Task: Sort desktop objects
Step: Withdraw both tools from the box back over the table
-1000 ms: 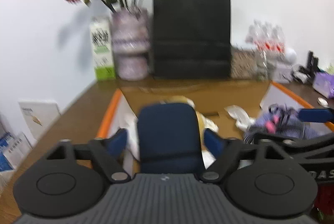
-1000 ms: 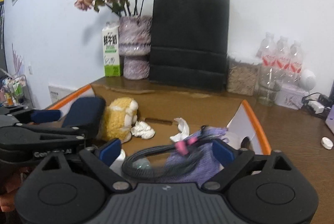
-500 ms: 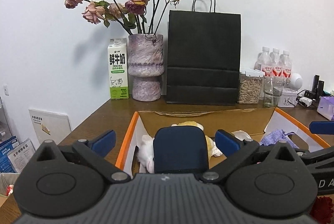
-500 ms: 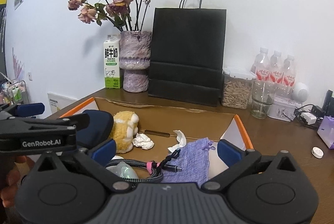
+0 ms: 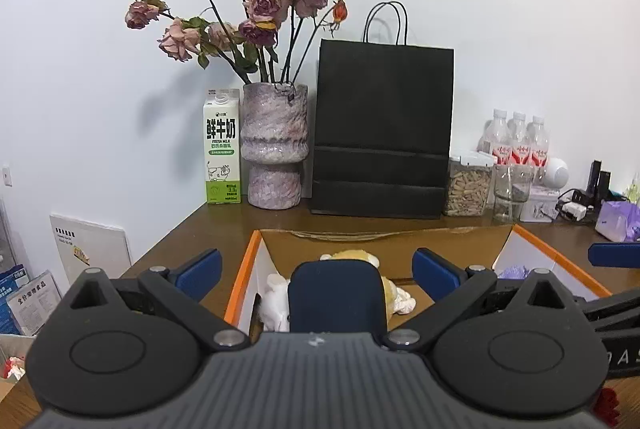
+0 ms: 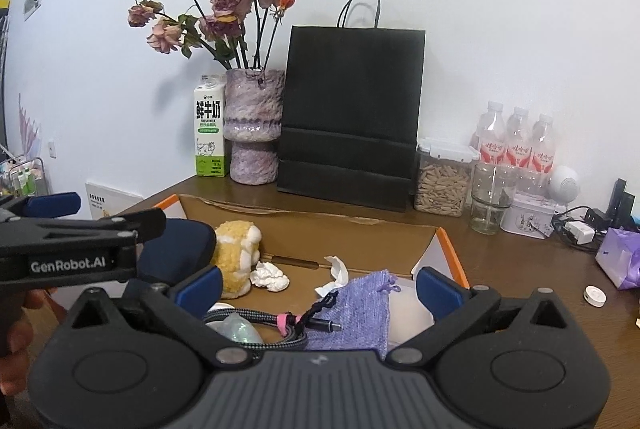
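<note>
Holding both tools over the near edge of the cardboard box [image 6: 352, 229], you have each pair of jaws spread wide with nothing pinched between them. Your left gripper [image 5: 316, 271] points at the box's left half: straight ahead of it, framed between its blue pads [image 5: 200, 269] but touched by neither, sits a dark blue rounded object [image 5: 336, 297] inside the box. Just beyond that object lies the yellow plush toy [image 5: 360, 256], and to its left a white fluffy item [image 5: 276, 299] rests against the orange-edged box wall.

Your right gripper [image 6: 318, 287] points at the box's right half. Directly ahead of it and low lie a braided cable [image 6: 256, 321] with a pink tie, a black USB plug [image 6: 324, 325] and a purple knitted pouch [image 6: 360, 305]; none of these is between closing pads, they simply lie on the box floor beneath the open jaws. Further ahead are two crumpled white tissues [image 6: 272, 275], and ahead to the left the yellow plush toy [image 6: 236, 253] beside the dark blue object [image 6: 176, 249]. Your left tool crosses the left side of this view, with your hand [image 6: 16, 333] below it.

Beyond the box, on the wooden desk [image 6: 520, 261], stand a milk carton [image 5: 222, 149], a vase of dried roses [image 5: 274, 149], a black paper bag [image 5: 380, 133], a jar of seeds [image 6: 442, 181], a glass [image 6: 490, 197] and three water bottles [image 6: 516, 141]
</note>
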A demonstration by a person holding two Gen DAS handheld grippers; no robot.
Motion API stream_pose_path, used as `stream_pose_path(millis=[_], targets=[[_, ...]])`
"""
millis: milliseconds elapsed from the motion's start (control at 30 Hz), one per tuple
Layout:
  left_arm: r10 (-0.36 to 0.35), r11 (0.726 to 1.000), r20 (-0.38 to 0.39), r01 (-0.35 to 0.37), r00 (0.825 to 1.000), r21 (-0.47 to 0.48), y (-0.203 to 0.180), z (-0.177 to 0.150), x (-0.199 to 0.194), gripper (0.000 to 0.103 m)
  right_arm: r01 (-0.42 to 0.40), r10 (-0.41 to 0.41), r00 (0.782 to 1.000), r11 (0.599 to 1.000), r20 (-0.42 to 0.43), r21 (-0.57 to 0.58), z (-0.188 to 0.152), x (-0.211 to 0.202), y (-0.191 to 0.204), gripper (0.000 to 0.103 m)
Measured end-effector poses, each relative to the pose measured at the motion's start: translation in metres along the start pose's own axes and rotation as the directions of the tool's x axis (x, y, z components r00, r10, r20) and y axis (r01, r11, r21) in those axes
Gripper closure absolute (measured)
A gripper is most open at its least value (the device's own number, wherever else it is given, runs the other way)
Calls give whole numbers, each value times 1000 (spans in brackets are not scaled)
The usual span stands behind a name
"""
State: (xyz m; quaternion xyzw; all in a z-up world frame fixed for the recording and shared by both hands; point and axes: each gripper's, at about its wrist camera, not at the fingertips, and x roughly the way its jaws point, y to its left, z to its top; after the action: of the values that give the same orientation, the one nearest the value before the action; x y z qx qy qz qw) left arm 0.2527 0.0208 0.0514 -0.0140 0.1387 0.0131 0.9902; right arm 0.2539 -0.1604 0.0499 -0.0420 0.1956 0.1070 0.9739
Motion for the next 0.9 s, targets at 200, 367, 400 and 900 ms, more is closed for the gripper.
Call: stream_pose_path(millis=[200, 367, 400, 900], targets=[[9, 1000, 22, -9, 1000, -12, 3, 10, -11, 0, 11, -11, 1000, 1000, 14, -1, 6, -15, 4, 0], [18, 1000, 42, -18, 999, -4, 6, 17, -28, 0, 11, -11, 999, 1000, 32, -10, 8, -35, 7, 0], [18, 1000, 44, -18, 999, -4, 6, 18, -32, 0, 8, -7, 999, 1000, 33, -14, 8, -38, 8, 0], [51, 998, -34, -52, 998, -36, 37, -5, -79, 0, -9, 9, 1000, 1000, -7, -15, -23, -92, 12, 0]])
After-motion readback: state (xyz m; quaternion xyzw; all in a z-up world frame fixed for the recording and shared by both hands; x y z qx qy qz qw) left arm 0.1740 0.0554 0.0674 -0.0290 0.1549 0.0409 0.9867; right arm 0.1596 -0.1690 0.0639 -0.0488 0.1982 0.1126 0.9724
